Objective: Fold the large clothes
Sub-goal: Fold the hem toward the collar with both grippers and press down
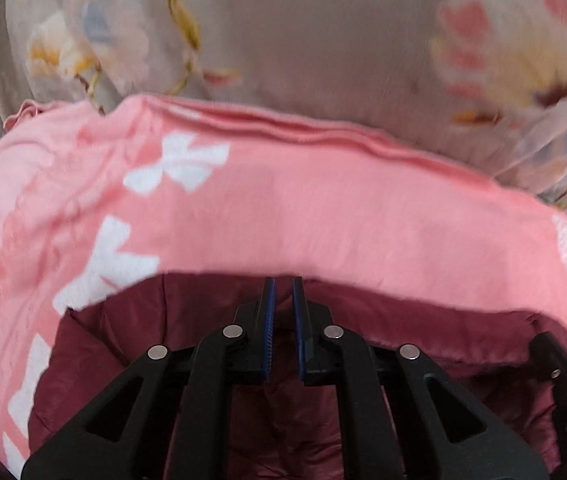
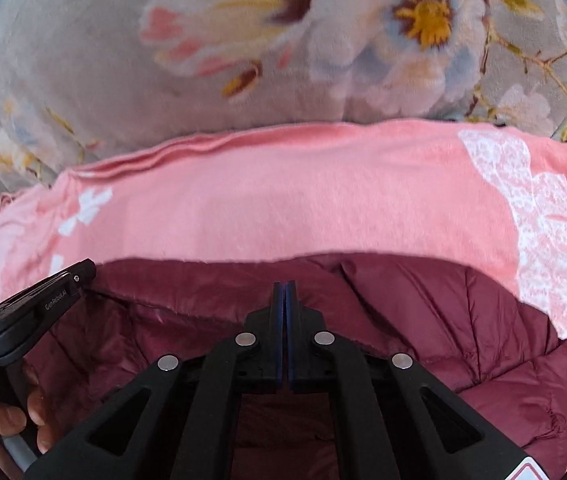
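**Both grippers empty over the jacket**

While the left gripper hangs over the dark red padded jacket, its blue pads stand a narrow gap apart with nothing between them. The jacket lies on a pink blanket with white bows, itself on a grey flowered bedspread. Picture is blurred.

Right wrist view: the right gripper has its pads pressed together, empty, above the jacket. Same blanket, same bedspread. The left gripper shows at left, tip near the jacket's far edge, a hand holding it.
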`<state>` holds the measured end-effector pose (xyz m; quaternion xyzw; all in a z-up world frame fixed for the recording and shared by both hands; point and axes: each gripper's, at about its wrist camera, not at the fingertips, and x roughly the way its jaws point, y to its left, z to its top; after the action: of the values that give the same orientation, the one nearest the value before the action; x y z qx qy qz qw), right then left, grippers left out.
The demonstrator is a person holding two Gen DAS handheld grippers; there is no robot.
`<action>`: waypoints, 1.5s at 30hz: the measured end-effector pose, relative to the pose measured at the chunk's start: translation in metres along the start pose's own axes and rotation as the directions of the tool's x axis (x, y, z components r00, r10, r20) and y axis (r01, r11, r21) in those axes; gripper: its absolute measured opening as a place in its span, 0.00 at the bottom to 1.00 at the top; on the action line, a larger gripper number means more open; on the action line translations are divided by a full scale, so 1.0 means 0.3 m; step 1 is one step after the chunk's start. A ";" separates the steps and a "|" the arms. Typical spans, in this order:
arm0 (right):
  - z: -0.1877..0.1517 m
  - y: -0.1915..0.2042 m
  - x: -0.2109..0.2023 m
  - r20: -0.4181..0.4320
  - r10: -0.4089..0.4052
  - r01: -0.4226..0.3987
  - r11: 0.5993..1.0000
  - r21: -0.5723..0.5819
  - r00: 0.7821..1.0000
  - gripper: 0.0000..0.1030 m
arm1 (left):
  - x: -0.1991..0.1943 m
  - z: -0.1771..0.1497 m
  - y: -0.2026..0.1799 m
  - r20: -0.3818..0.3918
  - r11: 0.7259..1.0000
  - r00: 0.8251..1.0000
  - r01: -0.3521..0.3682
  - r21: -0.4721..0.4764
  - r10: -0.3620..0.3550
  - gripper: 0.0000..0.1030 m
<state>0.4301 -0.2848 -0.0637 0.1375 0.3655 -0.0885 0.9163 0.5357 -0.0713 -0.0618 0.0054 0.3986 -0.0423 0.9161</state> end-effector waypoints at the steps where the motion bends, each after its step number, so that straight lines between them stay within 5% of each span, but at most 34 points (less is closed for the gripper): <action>1: -0.012 -0.006 0.010 -0.011 -0.005 0.005 1.000 -0.001 1.000 0.00 | 0.010 -0.012 0.001 -0.008 1.000 1.000 -0.003 0.008 0.003 0.08; 18: -0.081 0.000 0.113 -0.050 -0.100 0.097 0.993 -0.065 0.994 0.00 | 0.083 -0.116 -0.021 -0.025 0.997 0.999 -0.047 0.060 0.048 0.07; 45: -0.077 0.012 0.146 -0.060 -0.105 0.101 0.992 -0.071 0.993 0.00 | 0.116 -0.129 -0.044 -0.036 0.989 0.994 -0.095 0.109 0.099 0.06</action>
<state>0.4474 -0.2767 -0.1095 0.0903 0.4040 -0.1188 0.9025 0.5300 -0.0854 -0.1133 0.0749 0.4138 -0.0189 0.9071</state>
